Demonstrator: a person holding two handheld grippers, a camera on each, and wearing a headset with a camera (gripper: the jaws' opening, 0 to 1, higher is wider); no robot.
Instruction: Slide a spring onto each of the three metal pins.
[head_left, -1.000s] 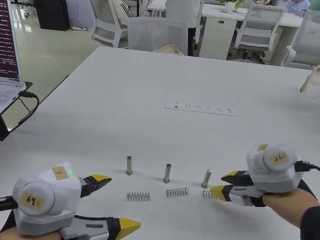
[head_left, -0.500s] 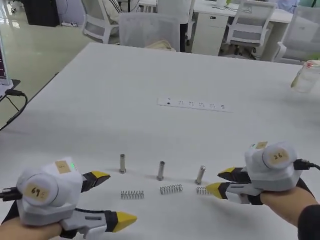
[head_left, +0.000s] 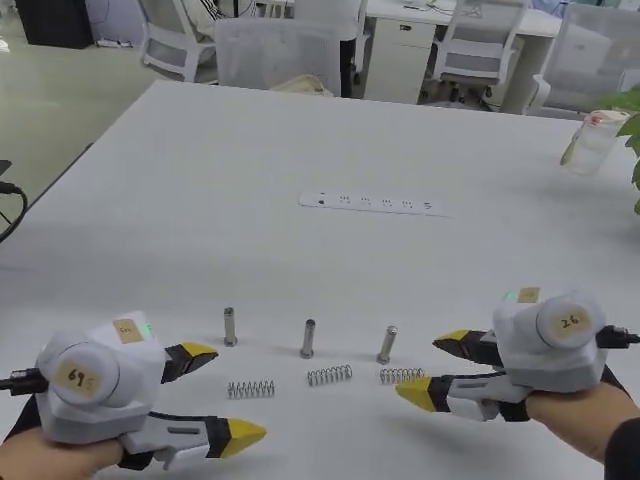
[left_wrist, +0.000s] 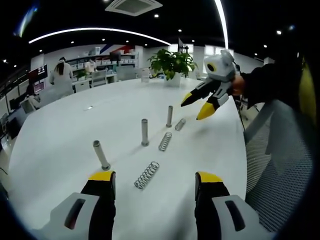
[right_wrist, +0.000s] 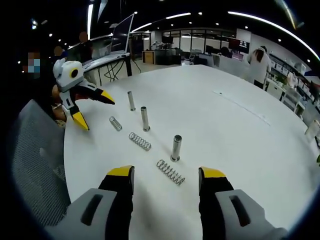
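Head view: at the very first step, no spring on a pin yet. Upright in a row on the tabletop: left pin, middle pin, right pin; lying just near of each: left spring, middle spring, right spring. Both wide open, holding nothing: left gripper at near left, right gripper just right of the right spring. Next, probably: pinch that spring, lift, align with the right pin, slide down. Handwritten on stickers: "69" left, "26" right.
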